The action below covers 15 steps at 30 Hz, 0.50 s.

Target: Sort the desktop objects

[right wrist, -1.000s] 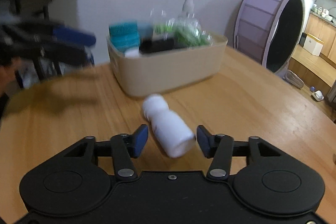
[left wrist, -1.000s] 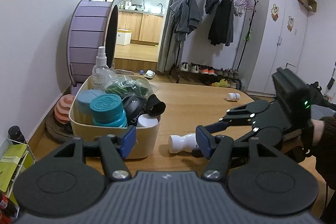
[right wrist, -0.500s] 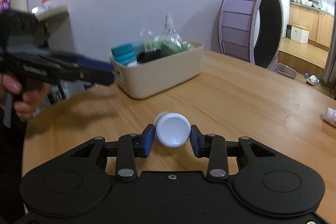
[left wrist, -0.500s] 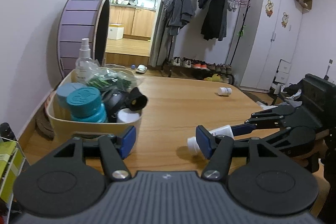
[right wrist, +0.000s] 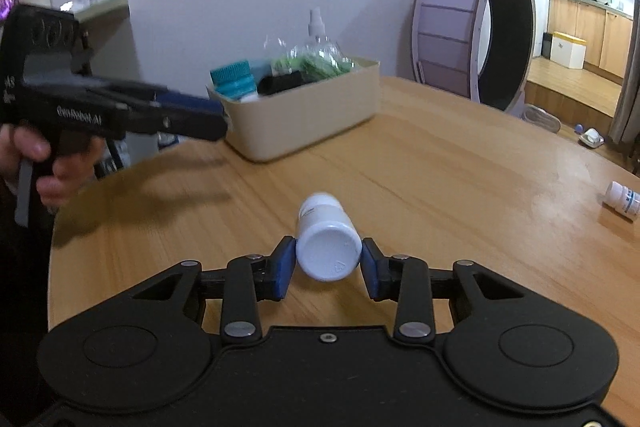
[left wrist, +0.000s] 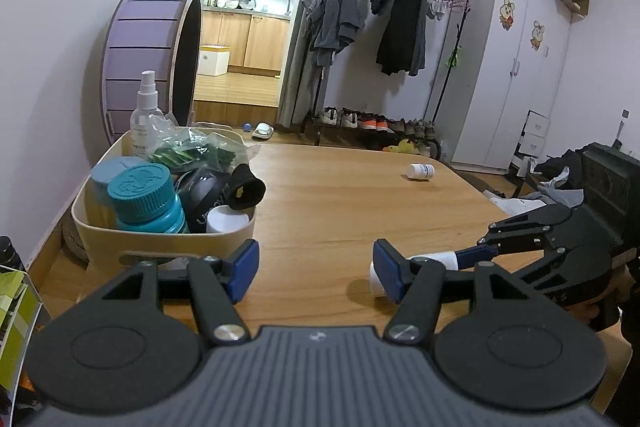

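Observation:
My right gripper point(right wrist: 328, 267) is shut on the base of a white pill bottle point(right wrist: 325, 243), which lies level with its cap pointing away, low over the wooden table point(right wrist: 440, 163). In the left wrist view the same bottle point(left wrist: 436, 259) shows between the right gripper's fingers point(left wrist: 472, 254). My left gripper point(left wrist: 316, 271) stands open with nothing in it, just right of a cream bin point(left wrist: 96, 227). The bin point(right wrist: 320, 123) holds teal-capped jars, a spray bottle, a green packet and dark items. A second small white bottle point(left wrist: 420, 171) lies on its side far across the table.
A purple wheel point(left wrist: 148, 55) stands behind the bin against the wall. Beyond the table's far edge are a clothes rack point(left wrist: 384, 39), shoes and a white wardrobe. A hand holds the left gripper point(right wrist: 160, 111) at the table's edge. A shelf with a green box point(left wrist: 16, 311) is at lower left.
My right gripper closed on the white bottle and swung it round, so its base faces the camera. The bottle now sits farther from the bin. The left gripper stayed open.

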Motion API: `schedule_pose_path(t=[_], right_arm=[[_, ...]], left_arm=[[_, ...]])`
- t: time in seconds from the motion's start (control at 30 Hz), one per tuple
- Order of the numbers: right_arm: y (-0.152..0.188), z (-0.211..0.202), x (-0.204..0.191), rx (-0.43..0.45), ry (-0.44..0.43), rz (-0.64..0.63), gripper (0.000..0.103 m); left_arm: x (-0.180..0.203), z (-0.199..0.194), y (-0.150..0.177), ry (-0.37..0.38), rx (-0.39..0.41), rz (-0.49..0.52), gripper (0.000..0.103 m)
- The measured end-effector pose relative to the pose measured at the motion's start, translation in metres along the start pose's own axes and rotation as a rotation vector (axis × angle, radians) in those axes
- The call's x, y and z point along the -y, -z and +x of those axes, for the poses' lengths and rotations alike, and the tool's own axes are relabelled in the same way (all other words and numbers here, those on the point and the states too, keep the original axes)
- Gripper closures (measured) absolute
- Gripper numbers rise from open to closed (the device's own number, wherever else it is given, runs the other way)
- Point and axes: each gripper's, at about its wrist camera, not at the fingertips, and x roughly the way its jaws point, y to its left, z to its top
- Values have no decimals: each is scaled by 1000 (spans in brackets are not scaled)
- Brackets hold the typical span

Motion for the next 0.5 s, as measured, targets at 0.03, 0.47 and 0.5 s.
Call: schedule_pose_path(t=[0.03,0.47,0.5], right_arm=[[0,1,-1,-2,3,-6,68],[-4,1,-13,36,8,-62,41],[-4,4,-14,31,9,-69,41]], left_arm=[[0,0,0,1,0,0,41],[-2,0,1,-1,1,-4,41],[-2,0,1,-1,1,-3,41]])
